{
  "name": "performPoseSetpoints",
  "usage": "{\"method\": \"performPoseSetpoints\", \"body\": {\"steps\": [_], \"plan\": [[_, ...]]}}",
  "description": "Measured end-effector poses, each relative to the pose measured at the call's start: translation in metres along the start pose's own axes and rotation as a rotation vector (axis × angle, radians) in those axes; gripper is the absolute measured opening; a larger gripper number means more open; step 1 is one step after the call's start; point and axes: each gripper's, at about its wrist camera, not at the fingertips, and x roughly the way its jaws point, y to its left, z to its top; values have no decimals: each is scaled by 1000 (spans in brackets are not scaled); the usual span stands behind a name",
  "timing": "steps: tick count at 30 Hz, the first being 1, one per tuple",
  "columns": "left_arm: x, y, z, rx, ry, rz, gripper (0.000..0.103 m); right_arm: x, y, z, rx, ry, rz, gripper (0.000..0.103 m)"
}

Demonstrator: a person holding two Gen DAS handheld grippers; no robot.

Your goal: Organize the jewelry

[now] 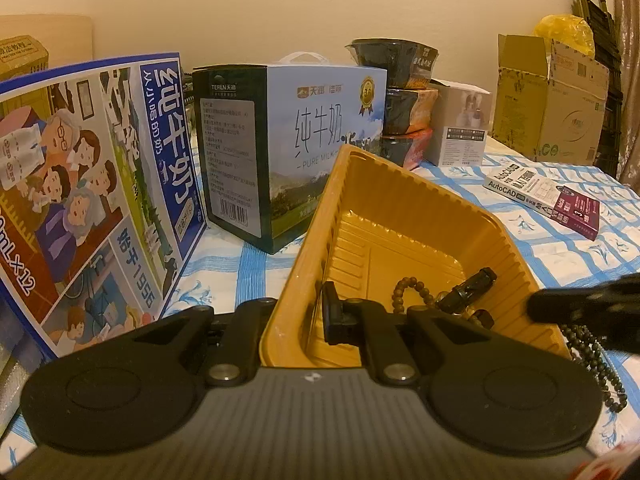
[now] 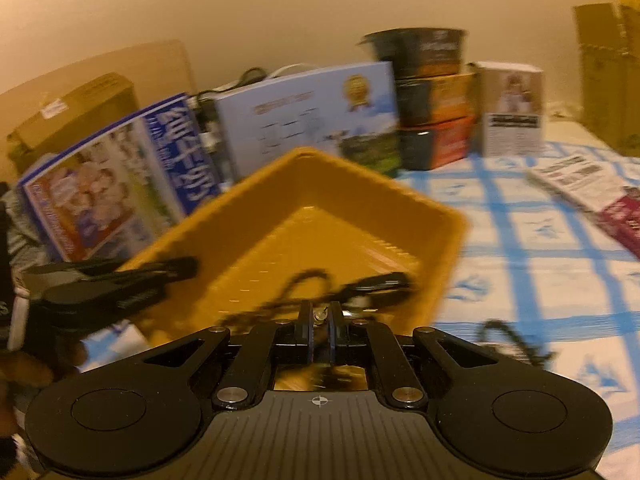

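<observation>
A yellow plastic tray (image 1: 400,208) stands tilted on the checked cloth. My left gripper (image 1: 298,320) is shut on its near wall, with one finger (image 1: 334,316) inside and the other hidden behind the wall. In the tray lie a brown bead bracelet (image 1: 412,290) and a small black piece (image 1: 472,282). My right gripper (image 2: 319,320) hovers over the near corner of the tray (image 2: 304,220), shut on a dark bead strand (image 1: 592,364) that hangs over the rim. A small shiny bit shows between its pads. The right wrist view is blurred.
Milk cartons (image 1: 288,148) and a blue box (image 1: 100,184) stand close behind and left of the tray. Stacked noodle bowls (image 1: 404,104), a white box (image 1: 460,124) and cardboard boxes (image 1: 552,100) line the back. A book (image 1: 548,196) lies on the cloth at right.
</observation>
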Motion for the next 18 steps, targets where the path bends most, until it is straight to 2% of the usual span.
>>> {"method": "performPoseSetpoints", "body": {"steps": [4,8,13,18], "plan": [[0,0,1,5,1,-2,10,12,19,0,-10,-5,33,9],[0,1,1,3,1,-2,10,2,23,-1,-8,-25,51,34],[-1,1,0,-2,-3,-6,10,-28,10,-16,10,-38,7,35],[-1,1,0,-1,-2,-4,10,-61,-23,-38,54,-18,-131,35]]}}
